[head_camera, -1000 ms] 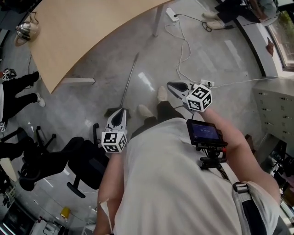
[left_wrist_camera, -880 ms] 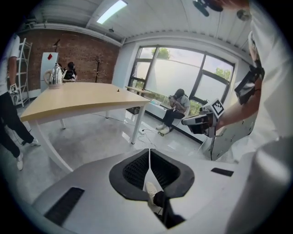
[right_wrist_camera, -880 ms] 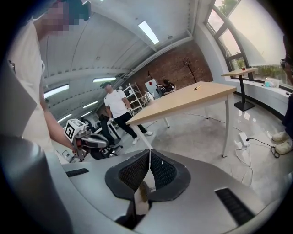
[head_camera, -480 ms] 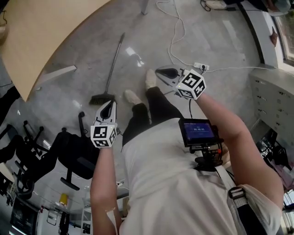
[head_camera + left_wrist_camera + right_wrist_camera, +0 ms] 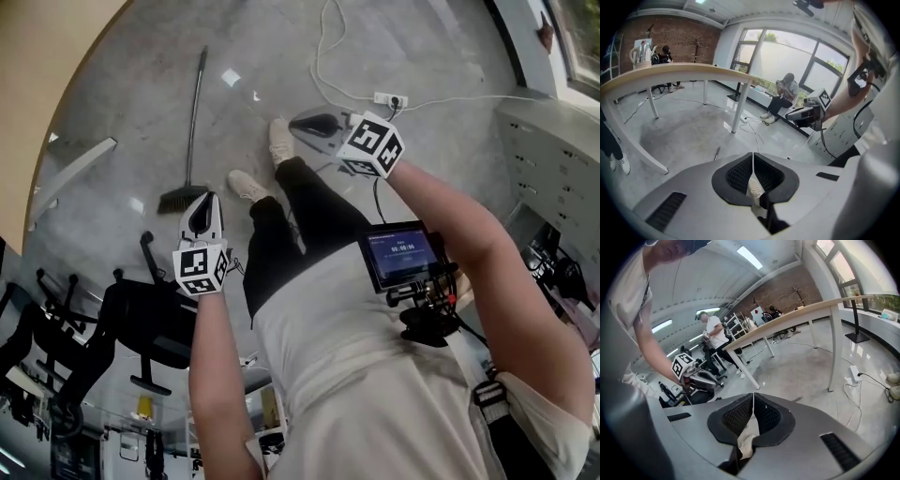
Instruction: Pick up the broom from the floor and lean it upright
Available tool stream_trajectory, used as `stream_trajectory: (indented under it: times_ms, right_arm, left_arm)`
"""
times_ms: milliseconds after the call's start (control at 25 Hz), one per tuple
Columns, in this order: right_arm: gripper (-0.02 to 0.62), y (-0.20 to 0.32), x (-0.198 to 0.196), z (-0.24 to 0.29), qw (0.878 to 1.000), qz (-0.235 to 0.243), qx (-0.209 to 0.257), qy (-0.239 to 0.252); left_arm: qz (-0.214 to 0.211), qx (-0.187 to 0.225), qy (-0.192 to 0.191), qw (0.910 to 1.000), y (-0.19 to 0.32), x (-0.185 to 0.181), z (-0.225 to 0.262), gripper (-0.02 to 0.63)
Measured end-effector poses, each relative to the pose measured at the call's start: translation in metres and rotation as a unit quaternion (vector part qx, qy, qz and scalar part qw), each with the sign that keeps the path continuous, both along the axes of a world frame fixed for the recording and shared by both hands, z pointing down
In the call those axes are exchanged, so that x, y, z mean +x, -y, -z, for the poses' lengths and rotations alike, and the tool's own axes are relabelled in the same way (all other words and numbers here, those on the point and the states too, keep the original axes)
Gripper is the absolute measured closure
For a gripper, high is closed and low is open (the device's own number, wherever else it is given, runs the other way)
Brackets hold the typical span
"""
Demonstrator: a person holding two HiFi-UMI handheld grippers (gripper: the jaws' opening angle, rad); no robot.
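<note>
The task is judged to be at its very start. The broom [image 5: 194, 122] is seen lying flat on the floor [image 5: 131, 112], its handle stretched away from the person alongside the curved edge of the counter [image 5: 37, 75] and its brush end nearest the person's feet. Nothing of the lifting or leaning is done yet. The left gripper [image 5: 201, 208] is held above the floor just beside the brush end, with its jaws pressed together and nothing gripped between them. Through the slit beneath its pads only a pale shoe [image 5: 246, 185] is glimpsed. The right gripper [image 5: 309, 122] is held on the other side of the person's legs from the broom, near a power strip [image 5: 389, 98], and its jaws are likewise closed on nothing. The whole job is judged to be left: a gripper has to be opened, the handle grasped, the broom raised and set upright against some support, and no such support is singled out by the pictures. As to containers, a drawer cabinet [image 5: 548, 141] is seen at the right edge of the floor with its drawers closed, so its contents cannot be told. What looks like a kettle [image 5: 640, 50] is made out on the counter, and whatever it holds is hidden.
</note>
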State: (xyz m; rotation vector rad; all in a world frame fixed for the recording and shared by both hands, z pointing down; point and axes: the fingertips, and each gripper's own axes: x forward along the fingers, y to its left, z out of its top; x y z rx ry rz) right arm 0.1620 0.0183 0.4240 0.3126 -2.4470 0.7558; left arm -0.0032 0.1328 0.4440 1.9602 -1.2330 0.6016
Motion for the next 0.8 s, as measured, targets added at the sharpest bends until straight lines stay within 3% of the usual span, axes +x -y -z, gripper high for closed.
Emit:
stream_trajectory:
  times_ms: [280,560,800]
  right_arm:
    - [0.575,-0.01,-0.007,-0.06,1.0,0.005,-0.019,-0.01]
    - [0.575,-0.007,-0.011,-0.125,0.999,0.004,-0.026,-0.019]
    - [0.575,0.01,-0.025,-0.194,0.999,0.001,-0.019,-0.026]
  left_arm:
    - [-0.043,-0.003,0.036,0.9984,0.009,-0.005,-0.055,0.591]
    - [-0.058,-0.007,0.08,0.995,0.022,-0.018,-0.117,0.591]
    - [-0.058,-0.016,0.086,0.9945,0.023,-0.045,-0.184,0.591]
